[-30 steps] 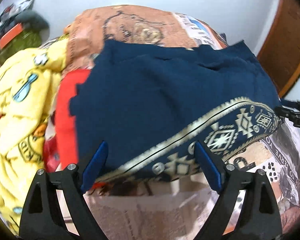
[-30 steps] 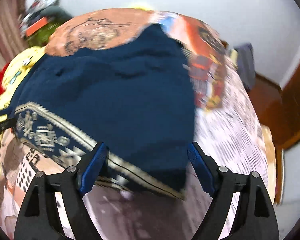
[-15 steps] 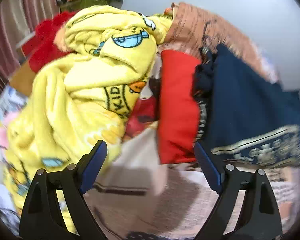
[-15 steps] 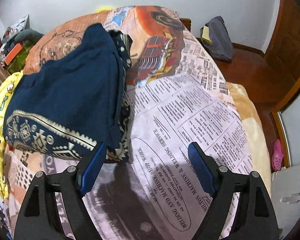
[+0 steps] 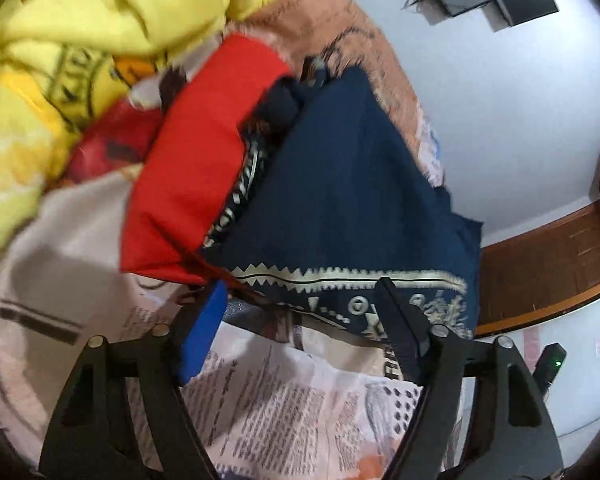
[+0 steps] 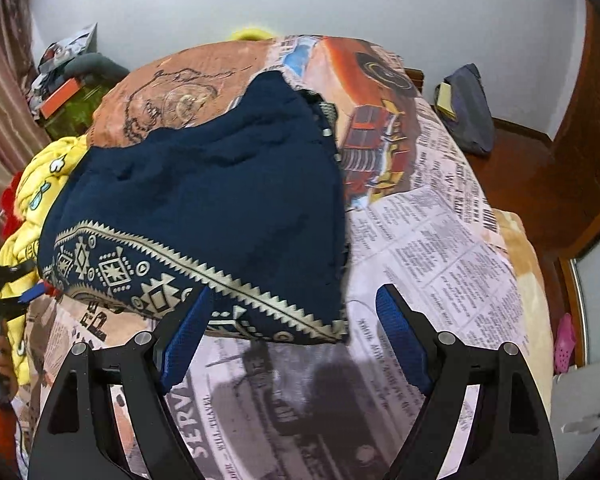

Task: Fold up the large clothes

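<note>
The navy garment lies folded on the bed, its cream patterned border running along the near edge; the bedspread beneath it is printed with newspaper text and an orange truck. A red garment lies touching the navy garment's left side, and a crumpled yellow cartoon blanket sits beyond the red one. The right gripper hovers at the near edge of the border with its 2 blue-padded fingers spread apart and nothing between them; the left gripper is likewise spread and empty, at the corner where the red and navy cloth meet. A dark bag rests on the wooden floor against the wall, well apart from the bed.
</note>
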`<state>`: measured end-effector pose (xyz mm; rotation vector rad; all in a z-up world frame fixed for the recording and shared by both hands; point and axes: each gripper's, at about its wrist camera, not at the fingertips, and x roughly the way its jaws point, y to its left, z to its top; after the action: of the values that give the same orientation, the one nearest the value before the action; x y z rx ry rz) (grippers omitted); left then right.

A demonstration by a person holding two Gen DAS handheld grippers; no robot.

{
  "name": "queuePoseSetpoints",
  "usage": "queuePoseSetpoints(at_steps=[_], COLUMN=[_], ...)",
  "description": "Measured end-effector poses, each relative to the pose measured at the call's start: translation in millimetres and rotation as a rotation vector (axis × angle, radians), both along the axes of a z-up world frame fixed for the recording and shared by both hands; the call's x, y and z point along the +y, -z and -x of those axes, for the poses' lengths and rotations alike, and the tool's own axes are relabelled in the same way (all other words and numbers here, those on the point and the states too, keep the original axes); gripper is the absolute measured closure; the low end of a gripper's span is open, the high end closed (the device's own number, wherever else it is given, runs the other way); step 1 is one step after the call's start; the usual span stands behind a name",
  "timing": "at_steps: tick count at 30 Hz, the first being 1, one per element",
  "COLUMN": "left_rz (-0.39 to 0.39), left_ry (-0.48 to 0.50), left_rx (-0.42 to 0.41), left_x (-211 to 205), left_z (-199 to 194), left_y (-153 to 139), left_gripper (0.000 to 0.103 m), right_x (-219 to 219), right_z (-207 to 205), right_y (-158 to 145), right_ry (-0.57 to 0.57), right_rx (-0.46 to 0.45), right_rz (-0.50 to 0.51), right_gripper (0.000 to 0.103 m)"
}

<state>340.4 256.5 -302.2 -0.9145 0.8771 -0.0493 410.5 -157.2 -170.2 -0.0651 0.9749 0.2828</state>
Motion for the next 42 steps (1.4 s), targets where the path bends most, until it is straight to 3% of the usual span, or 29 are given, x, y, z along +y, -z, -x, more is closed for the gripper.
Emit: queuePoseSetpoints(at_steps=[2, 4, 7, 8, 15, 17, 19, 21, 23, 25, 28, 34, 38, 40, 42], left_rz=[0.005, 0.014, -0.037, -0.066, -0.127, -0.115, -0.087, -0.02, 0.041, 0.095, 0.144, 0.159, 0.183, 0.164, 0.11], left_ry=[0.002, 0.0, -0.033, -0.037, -0.09, -0.095, -0.098, -0.103, -0.107, -0.117, -0.121, -0.115, -0.163, -0.17, -0.181], left_rx=[0.02, 0.025, 0.011, -0.002, -0.083, -0.147, -0.157, -0.15, -0.12, -0.099, -0.12, -0.121, -0.106, -0.106, -0.079], left_x=[-3, -1, -4, -5, -7, -9, -9, -5, 1, 5, 11, 17, 21, 22, 20], left_z=[-8, -14, -10, -10, -8, -5, -5, -12, -18, -22, -24, -47, -63, -67, -71], left_y=[6, 9, 0, -8, -33, -36, -31, -19, -5, 9, 19, 25, 28, 28, 25], left_gripper=[0.055, 0.07, 0.091, 0.093, 0.096, 0.098, 0.097, 0.093, 0.07, 0.063, 0.06, 0.053, 0.052, 0.052, 0.062], right_x=[5, 9, 14, 16, 30, 36, 44, 50, 57, 62, 68, 78, 86, 90, 95], right_z=[1, 2, 2, 1, -4, -6, -8, -9, -8, -7, -7, -9, -14, -17, -22], right_y=[3, 5, 7, 7, 1, 1, 2, 3, 4, 4, 6, 7, 2, 1, 1], right_ry=[-0.009, -0.017, -0.034, -0.04, -0.066, -0.076, -0.088, -0.099, -0.113, -0.123, -0.134, -0.146, -0.155, -0.158, -0.16], right_rx=[0.008, 0.012, 0.012, 0.01, -0.013, -0.018, -0.013, -0.011, -0.012, -0.015, -0.014, -0.002, -0.01, -0.008, 0.0], right_rz=[0.003, 0.011, 0.017, 0.021, 0.006, 0.008, 0.013, 0.017, 0.017, 0.019, 0.02, 0.005, 0.003, -0.008, -0.02], right_gripper=[0.022, 0.022, 0.022, 0.022, 0.022, 0.022, 0.022, 0.022, 0.022, 0.022, 0.022, 0.022, 0.022, 0.022, 0.022])
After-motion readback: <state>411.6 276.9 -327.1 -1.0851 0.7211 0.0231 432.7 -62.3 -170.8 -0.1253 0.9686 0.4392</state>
